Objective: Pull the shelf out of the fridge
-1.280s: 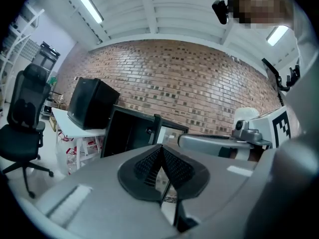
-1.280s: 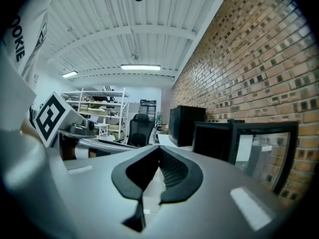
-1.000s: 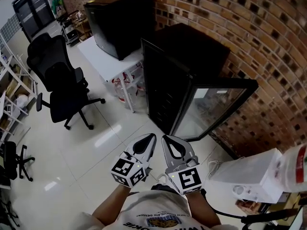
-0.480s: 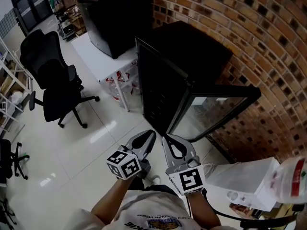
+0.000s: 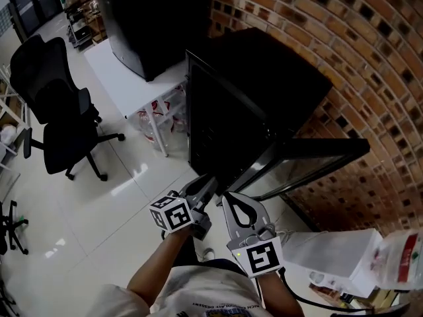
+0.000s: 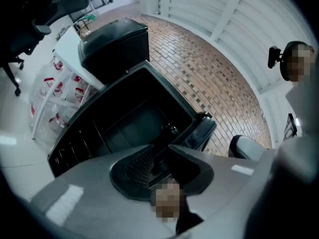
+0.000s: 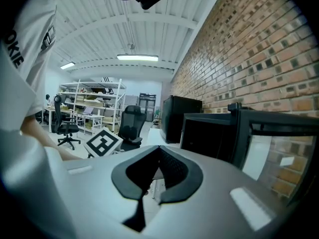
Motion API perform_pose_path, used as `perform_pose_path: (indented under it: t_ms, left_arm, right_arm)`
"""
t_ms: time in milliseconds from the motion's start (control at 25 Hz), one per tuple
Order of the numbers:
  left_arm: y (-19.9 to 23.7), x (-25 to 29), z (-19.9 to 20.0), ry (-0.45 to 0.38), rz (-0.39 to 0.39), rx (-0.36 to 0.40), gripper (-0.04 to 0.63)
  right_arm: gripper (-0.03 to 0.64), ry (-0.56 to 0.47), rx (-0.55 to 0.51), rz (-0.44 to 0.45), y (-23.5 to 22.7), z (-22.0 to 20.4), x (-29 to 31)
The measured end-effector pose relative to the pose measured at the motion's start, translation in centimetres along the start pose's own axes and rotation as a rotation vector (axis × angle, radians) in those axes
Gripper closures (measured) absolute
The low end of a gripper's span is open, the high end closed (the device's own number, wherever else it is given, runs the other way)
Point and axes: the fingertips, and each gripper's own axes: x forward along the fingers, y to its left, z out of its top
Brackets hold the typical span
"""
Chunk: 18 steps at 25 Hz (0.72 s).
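The black fridge (image 5: 264, 78) stands against the brick wall with its glass door (image 5: 310, 157) swung wide open to the right. Its inside (image 6: 134, 118) is dark, and I cannot make out a shelf clearly. My left gripper (image 5: 210, 180) is level, just before the lower front of the opening. Its jaws have just been opening and stand slightly apart (image 6: 160, 151) with nothing between them. My right gripper (image 5: 228, 195) hangs beside it, a little further back, its tips (image 7: 159, 148) touching and empty. The fridge (image 7: 209, 133) and door (image 7: 269, 158) lie to its right.
A white table (image 5: 125, 78) left of the fridge carries a second black cabinet (image 5: 152, 18), with bottles (image 5: 155, 114) under it. A black office chair (image 5: 53, 104) stands on the tiled floor at left. A white appliance (image 5: 330, 249) sits at lower right.
Both grippers have moved closer to the fridge opening. The left one went further, rolled, and its jaws have parted. The right one stays shut.
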Motion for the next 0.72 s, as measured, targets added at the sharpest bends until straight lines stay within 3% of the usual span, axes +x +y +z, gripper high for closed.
perform_pose_path:
  t_ms: [400, 720]
  left_arm:
    - [10.8, 6.8, 0.2, 0.038, -0.051, -0.201, 0.515]
    - [17.8, 12.9, -3.0, 0.093, -0.073, -0.376, 0.466]
  right_arm:
    - [0.612, 0.053, 0.036, -0.051, -2.1, -1.7, 7.8]
    - [0.612, 0.103, 0.04, -0.086, -3.3, -4.4, 10.9]
